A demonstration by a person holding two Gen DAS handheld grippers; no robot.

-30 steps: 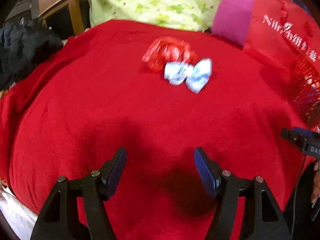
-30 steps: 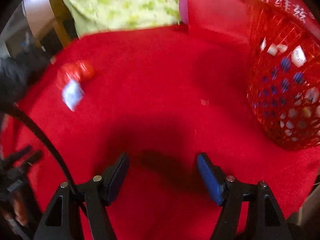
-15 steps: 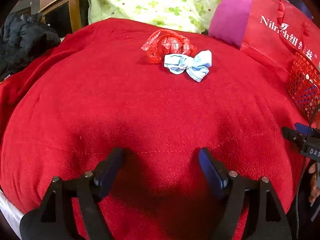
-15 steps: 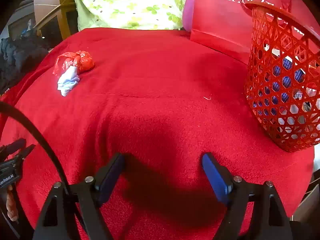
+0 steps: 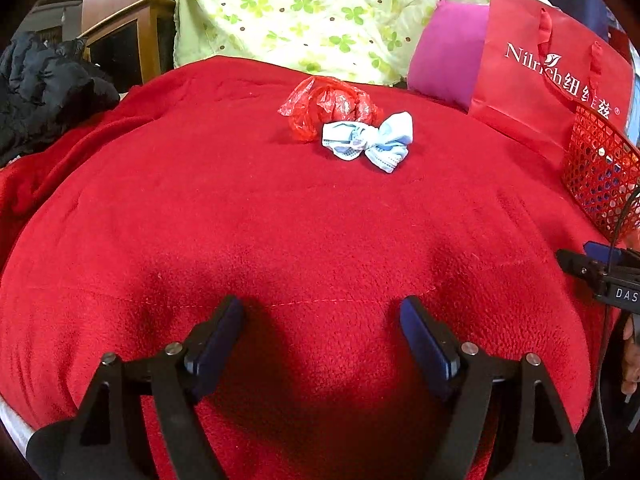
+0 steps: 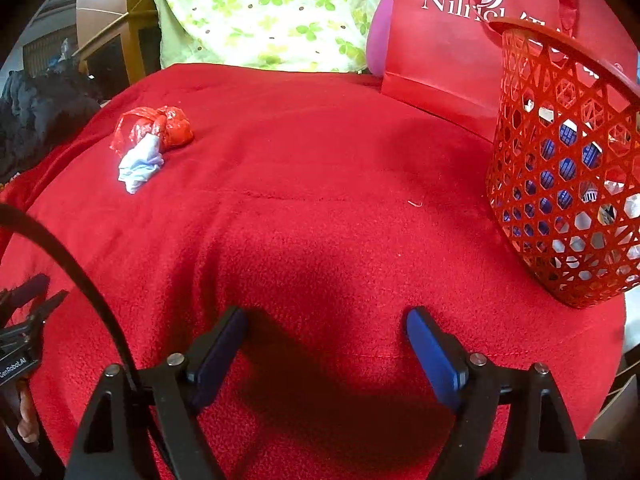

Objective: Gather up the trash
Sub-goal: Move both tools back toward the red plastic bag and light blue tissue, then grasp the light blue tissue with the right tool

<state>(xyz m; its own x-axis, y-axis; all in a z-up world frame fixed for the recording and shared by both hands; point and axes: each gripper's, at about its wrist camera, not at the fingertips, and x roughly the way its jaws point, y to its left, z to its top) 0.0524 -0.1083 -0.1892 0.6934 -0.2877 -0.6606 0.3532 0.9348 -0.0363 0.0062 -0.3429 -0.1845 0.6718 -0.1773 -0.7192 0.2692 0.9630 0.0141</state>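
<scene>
A crumpled red plastic bag point(image 5: 330, 106) and a knotted light-blue face mask point(image 5: 370, 140) lie touching each other on the red blanket point(image 5: 280, 240), far ahead of my left gripper point(image 5: 322, 320), which is open and empty. In the right wrist view the bag point(image 6: 160, 128) and the mask point(image 6: 140, 164) sit at the left. My right gripper point(image 6: 326, 330) is open and empty over the blanket's near edge. A red mesh basket point(image 6: 568, 184) holding several scraps stands at the right; its rim also shows in the left wrist view point(image 5: 600, 160).
A red paper shopping bag point(image 5: 548, 76) stands behind the basket beside a magenta cushion point(image 5: 448, 52). A green floral cloth point(image 5: 320, 12) hangs at the back. A black jacket point(image 5: 44, 88) and a wooden chair point(image 5: 120, 24) are at the left.
Both grippers have pulled back and lowered toward the blanket's near edge and now hold steady. The trash and basket have not moved. Both stay open.
</scene>
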